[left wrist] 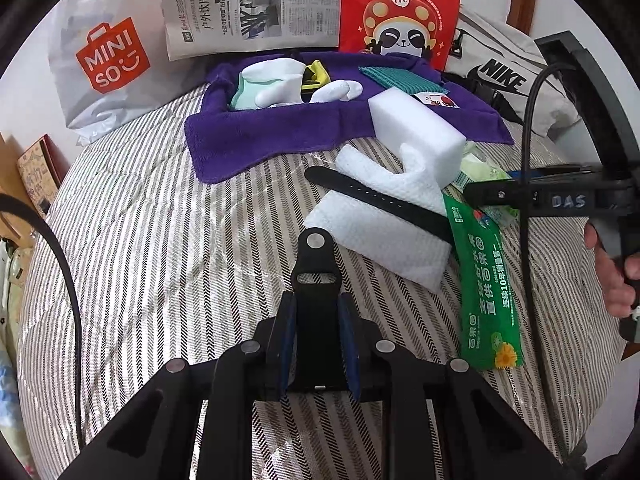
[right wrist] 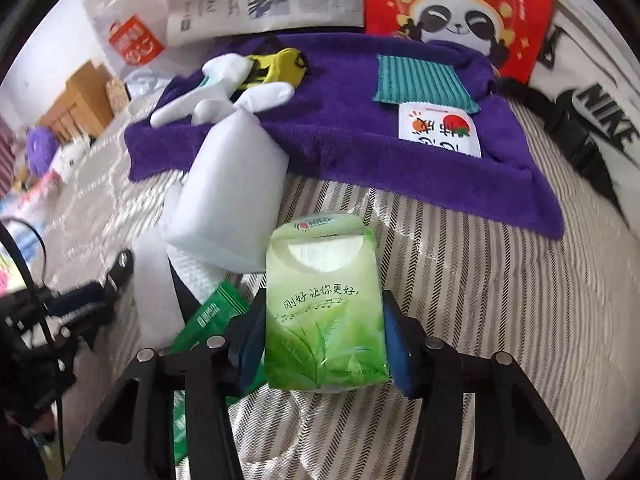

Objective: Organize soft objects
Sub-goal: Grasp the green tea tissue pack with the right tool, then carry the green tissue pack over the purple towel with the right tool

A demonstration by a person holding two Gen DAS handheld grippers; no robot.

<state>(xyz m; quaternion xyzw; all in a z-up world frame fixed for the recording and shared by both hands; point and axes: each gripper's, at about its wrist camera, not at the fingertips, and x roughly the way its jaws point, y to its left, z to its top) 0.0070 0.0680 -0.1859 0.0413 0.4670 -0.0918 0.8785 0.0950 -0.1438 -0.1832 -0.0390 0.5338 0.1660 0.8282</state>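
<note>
Counting across the striped bedspread, I see one purple towel, one white sponge block, one white textured cloth, one dark green packet, one teal cloth and one green tissue pack. That tissue pack sits squarely between the blue pads of the right gripper, whose jaws stand half-wide beside its two flanks, though pressing contact cannot be told. Nipped nearly closed, the left gripper holds a black strap piece just short of the white cloth.
</note>
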